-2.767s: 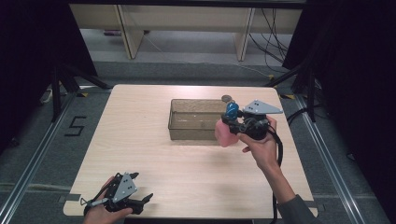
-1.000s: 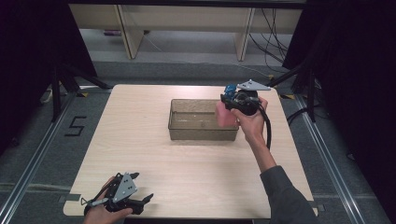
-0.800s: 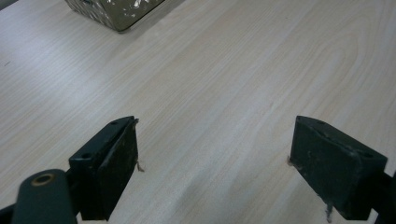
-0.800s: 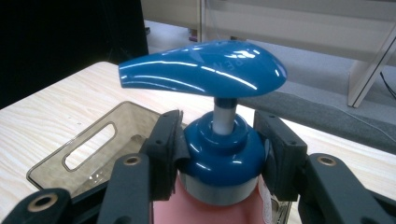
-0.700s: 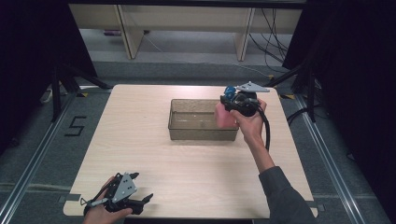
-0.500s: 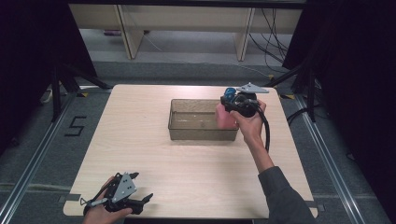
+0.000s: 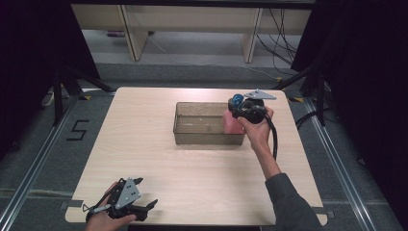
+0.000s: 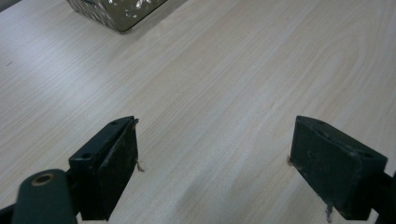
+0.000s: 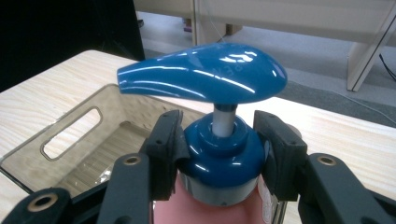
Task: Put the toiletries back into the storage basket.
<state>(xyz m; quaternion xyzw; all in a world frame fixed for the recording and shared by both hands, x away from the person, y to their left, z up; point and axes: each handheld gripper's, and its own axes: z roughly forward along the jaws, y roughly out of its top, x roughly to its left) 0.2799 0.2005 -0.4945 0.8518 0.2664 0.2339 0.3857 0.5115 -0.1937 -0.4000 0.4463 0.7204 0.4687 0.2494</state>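
- Presently, one pink pump bottle [image 7: 233,123] with a blue pump head [image 9: 205,74], one clear bin [image 7: 199,124], and two hand-held grippers are showing on one wooden table [image 7: 144,130].
- The bin is standing near the table's centre, toward its far side; a handle slot [image 9: 71,132] is cutting through one end wall.
- The right gripper [image 9: 219,149] is clamping the bottle at its blue collar [image 9: 219,154], one jaw pressing on each side, just under the pump head.
- The bottle is hanging upright at the bin's right end; whether its base is resting inside or is clear of the floor cannot be told.
- The bin's wall is standing directly beside the bottle.
- The left gripper [image 7: 126,204] is lying well apart from the bin, at the table's near left corner, jaws standing wide with bare tabletop between them.
- A person's hand is wrapping each gripper; a black cable [image 7: 274,137] is trailing from the right one.
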